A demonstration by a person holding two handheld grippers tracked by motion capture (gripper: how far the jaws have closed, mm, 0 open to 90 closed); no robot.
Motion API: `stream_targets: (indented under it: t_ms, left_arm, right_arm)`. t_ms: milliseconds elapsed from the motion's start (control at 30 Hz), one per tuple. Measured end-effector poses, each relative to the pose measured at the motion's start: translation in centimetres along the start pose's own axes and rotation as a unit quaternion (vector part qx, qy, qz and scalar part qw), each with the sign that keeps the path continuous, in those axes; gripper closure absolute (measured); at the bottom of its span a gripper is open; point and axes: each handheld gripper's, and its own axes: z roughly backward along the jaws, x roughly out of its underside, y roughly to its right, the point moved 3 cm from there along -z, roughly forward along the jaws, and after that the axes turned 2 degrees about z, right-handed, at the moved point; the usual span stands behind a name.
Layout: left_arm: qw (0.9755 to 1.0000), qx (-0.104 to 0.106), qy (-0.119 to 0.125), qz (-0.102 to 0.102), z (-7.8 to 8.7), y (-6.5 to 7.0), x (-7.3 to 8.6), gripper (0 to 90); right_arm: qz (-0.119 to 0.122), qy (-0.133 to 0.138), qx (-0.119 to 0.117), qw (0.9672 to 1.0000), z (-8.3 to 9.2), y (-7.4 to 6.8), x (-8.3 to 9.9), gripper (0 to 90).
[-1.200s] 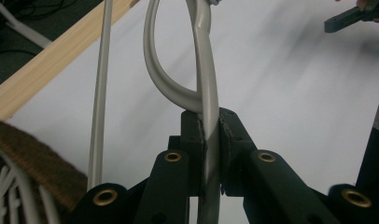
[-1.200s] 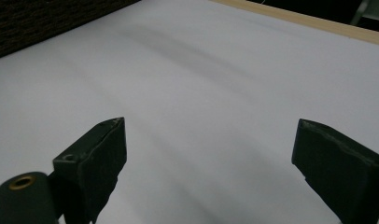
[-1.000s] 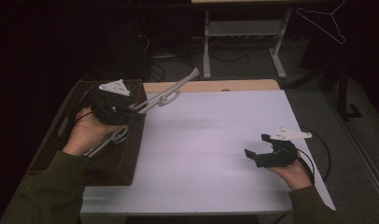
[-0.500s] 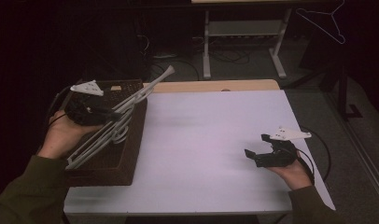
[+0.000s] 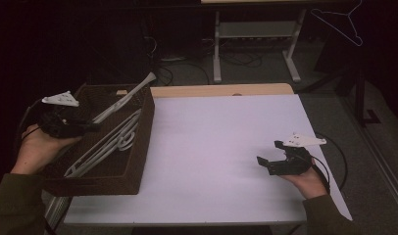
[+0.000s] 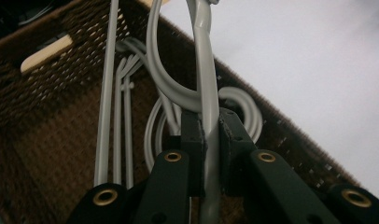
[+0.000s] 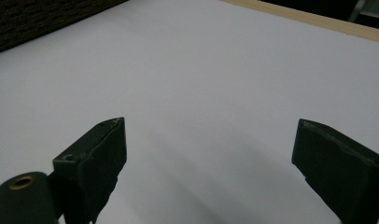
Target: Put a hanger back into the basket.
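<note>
L gripper (image 5: 64, 125) jaws clamped on a grey hanger (image 6: 207, 93), held w/ its long arm over the brown basket (image 5: 138, 147) at worktop's (image 5: 221, 147) left edge; more hangers (image 5: 111, 142) lie inside. R gripper (image 5: 278, 159) rests near right edge, jaws spread wide, nothing between.

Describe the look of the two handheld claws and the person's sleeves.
Both the left claw and the right claw are black with blocky jaws and brass-coloured rivets. Each carries a pale three-cornered plate on top and trails a thin black cable. The person's sleeves are dark olive green.
</note>
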Motion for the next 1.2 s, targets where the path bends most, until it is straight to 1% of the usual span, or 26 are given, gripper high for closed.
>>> stream_targets:
  t_ms: [100,167,200,233,267,300,367,433,467,567,667,767,833,867,900,1000,1067,1200]
  left_arm:
    - [1.0,-0.003,-0.007,0.005,0.0,-0.6,0.9,82.1]
    - [1.0,-0.004,-0.008,0.004,0.0,-0.8,1.2,82.1]
    - [0.9999,-0.005,-0.011,0.006,-0.2,-1.0,1.7,82.1]
    - [0.9999,-0.005,-0.011,0.006,-0.2,-1.0,1.7,82.1]
    - [0.9999,-0.005,-0.014,0.005,-0.3,-1.2,2.1,82.0]
    - [0.9999,-0.004,-0.01,0.01,-0.4,-1.2,2.3,82.1]
    - [0.9999,-0.001,-0.007,0.013,-0.5,-1.3,2.6,82.1]
    - [0.9999,-0.001,-0.007,0.012,-0.5,-1.4,2.8,82.1]
    - [0.9998,-0.003,-0.007,0.016,-0.3,-1.5,3.0,82.1]
    - [0.9998,-0.004,-0.013,0.014,-0.3,-1.6,3.5,82.1]
    - [0.9996,-0.005,-0.025,0.012,-0.5,-1.6,4.0,82.1]
    - [0.9994,-0.006,-0.029,0.016,-0.9,-1.8,4.4,82.1]
    - [0.9994,-0.005,-0.03,0.015,-1.1,-1.8,4.6,82.1]
    - [0.9993,-0.004,-0.034,0.016,-1.6,-1.9,4.9,82.1]
    - [0.9993,-0.004,-0.034,0.016,-1.6,-1.9,4.9,82.1]
    - [0.9989,-0.003,-0.044,0.015,-2.3,-2.1,5.3,82.1]
    - [0.9987,0.001,-0.048,0.018,-3.1,-2.2,5.7,82.1]
    - [0.9981,0.001,-0.059,0.015,-4.1,-2.4,6.1,82.0]
  right_arm:
    - [-0.001,-0.001,0.001,1.0,0.0,0.0,0.0,9.8]
    - [-0.001,-0.001,0.001,1.0,0.0,0.0,0.0,9.7]
    - [-0.001,-0.002,0.001,1.0,-0.1,0.0,0.0,9.7]
    - [-0.001,-0.002,0.001,1.0,-0.1,0.0,0.0,9.7]
    - [-0.001,-0.002,0.001,1.0,-0.1,0.0,0.0,9.7]
    - [-0.001,-0.003,0.001,1.0,-0.1,0.0,0.0,9.7]
    - [-0.002,-0.003,0.001,1.0,-0.1,0.0,0.0,9.7]
    - [-0.002,-0.003,0.001,1.0,-0.1,0.0,0.0,9.8]
    - [-0.001,-0.001,0.002,1.0,0.0,0.0,0.0,9.7]
    - [-0.002,0.0,0.003,1.0,-0.1,0.1,0.0,9.7]
    - [-0.002,-0.003,0.002,1.0,-0.1,0.0,0.0,9.8]
    - [-0.001,-0.003,0.002,1.0,-0.1,0.0,0.0,9.7]
    - [0.0,-0.002,0.002,1.0,-0.2,0.0,0.0,9.7]
    - [-0.001,-0.003,0.003,1.0,-0.2,0.0,0.0,9.8]
    - [-0.001,-0.003,0.003,1.0,-0.2,0.0,0.0,9.8]
    - [-0.002,-0.003,0.004,1.0,-0.1,0.1,0.0,9.8]
    - [-0.003,-0.003,0.004,1.0,-0.1,0.1,0.0,9.7]
    - [-0.002,-0.002,0.004,1.0,-0.1,0.1,0.0,9.7]
